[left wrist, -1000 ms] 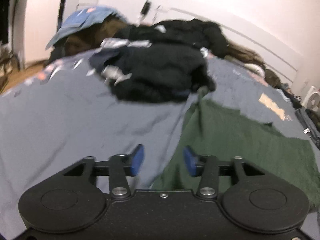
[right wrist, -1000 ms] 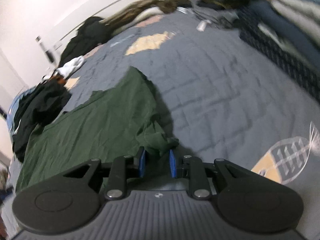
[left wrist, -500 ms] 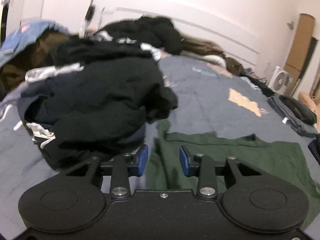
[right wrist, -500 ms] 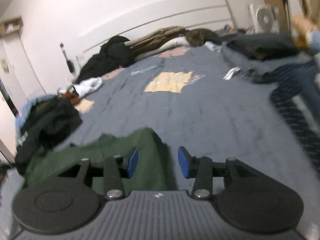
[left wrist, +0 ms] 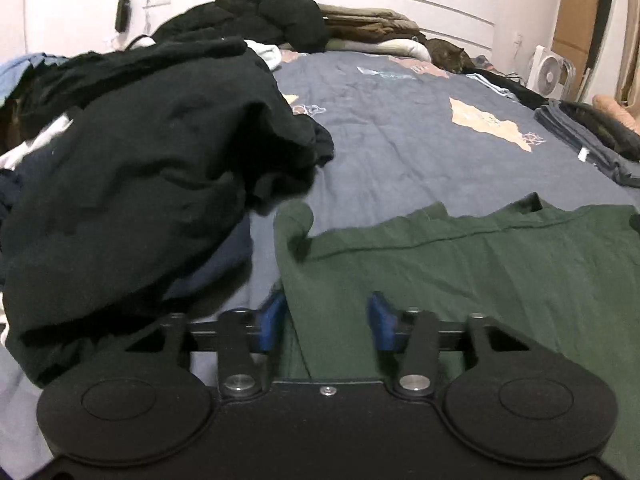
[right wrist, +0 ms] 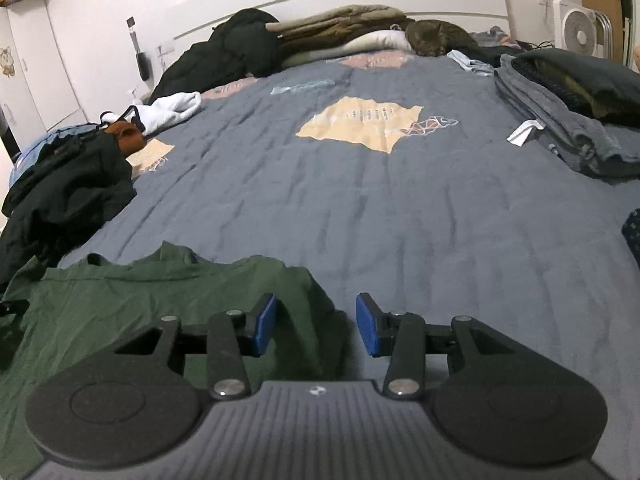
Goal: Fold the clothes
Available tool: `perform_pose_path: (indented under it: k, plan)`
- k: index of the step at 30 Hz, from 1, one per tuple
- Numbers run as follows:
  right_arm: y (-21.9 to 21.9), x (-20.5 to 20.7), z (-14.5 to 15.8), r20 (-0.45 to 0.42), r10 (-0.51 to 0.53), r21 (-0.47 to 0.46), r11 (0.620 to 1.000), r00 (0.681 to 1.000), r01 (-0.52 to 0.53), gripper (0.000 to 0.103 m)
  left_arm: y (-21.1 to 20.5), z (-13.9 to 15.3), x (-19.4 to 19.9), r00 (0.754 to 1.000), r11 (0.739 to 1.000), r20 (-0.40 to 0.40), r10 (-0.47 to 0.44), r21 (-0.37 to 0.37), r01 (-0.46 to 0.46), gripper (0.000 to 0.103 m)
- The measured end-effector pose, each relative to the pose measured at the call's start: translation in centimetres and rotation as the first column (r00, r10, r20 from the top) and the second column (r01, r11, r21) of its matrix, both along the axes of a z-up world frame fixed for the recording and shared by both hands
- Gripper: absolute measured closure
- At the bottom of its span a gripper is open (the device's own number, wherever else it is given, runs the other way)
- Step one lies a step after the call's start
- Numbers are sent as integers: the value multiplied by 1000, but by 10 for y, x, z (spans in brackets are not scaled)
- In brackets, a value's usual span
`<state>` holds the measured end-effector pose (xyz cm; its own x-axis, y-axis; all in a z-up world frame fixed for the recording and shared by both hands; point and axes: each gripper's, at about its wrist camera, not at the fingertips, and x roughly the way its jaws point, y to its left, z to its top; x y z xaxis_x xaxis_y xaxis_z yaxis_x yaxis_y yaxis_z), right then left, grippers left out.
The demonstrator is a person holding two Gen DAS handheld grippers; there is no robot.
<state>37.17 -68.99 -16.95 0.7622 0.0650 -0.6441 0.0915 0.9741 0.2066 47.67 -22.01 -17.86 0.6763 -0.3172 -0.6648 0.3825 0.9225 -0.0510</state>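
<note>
A dark green garment point(left wrist: 480, 264) lies spread flat on the blue-grey bedspread point(left wrist: 400, 148). My left gripper point(left wrist: 326, 322) is open and low over the garment's left edge, nothing between its blue pads. In the right wrist view the same green garment point(right wrist: 132, 308) fills the lower left, its right edge bunched in a fold. My right gripper point(right wrist: 316, 324) is open and straddles that right edge, one pad over the cloth, the other over the bedspread point(right wrist: 360, 200).
A heap of black and navy clothes point(left wrist: 140, 176) rises just left of the green garment. Folded grey and dark garments point(right wrist: 560, 100) are stacked at the right. A cat point(right wrist: 432, 36) lies among pillows by the headboard. A white fan point(right wrist: 580, 36) stands far right.
My right gripper let go of the bunched green cloth and opened. Both grippers swung to face the headboard and came down low at the garment's two side edges.
</note>
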Motion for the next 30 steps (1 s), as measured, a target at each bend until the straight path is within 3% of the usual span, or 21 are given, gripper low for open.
perform_pose_path:
  k: [1,2,4,6,10,16,20,23,26,28,30]
  plan:
    - [2,1,-1,4,0,-10,1000,1000,0,63,1,2,0,1000,1000,12,12,5,-12,85]
    - [4,2,-1,5,3,-16,1000,1000,-3,67,3,5,-1,999,1000,26,23,6,-23,86]
    - [11,5,-2,-6,20,-23,1000,1000,-20,95,6,15,-7,997,1000,68,28,4,-28,93]
    - [17,6,1,7,27,-41,999,1000,-27,99,7,24,-13,993,1000,115,29,5,-29,98]
    - [23,6,9,56,16,-55,998,998,-13,100,2,37,-16,979,999,199,33,28,-40,101]
    - [20,8,29,161,-36,-39,998,986,43,100,1,57,-12,951,996,296,85,-21,-82,101]
    - [14,24,38,185,-61,-30,997,981,68,100,-10,42,8,965,994,250,82,50,-98,101]
    - [15,46,18,114,-66,-78,994,991,75,100,-20,19,26,982,985,162,101,123,-122,98]
    - [19,61,-6,20,-75,-125,989,997,77,96,-15,18,19,982,985,148,121,107,-138,86]
    - [19,59,-7,10,-75,-133,988,997,76,96,-1,31,3,975,987,172,144,48,-154,52]
    - [17,50,5,21,-77,-117,990,997,79,91,15,43,-20,966,983,180,186,-28,-184,47]
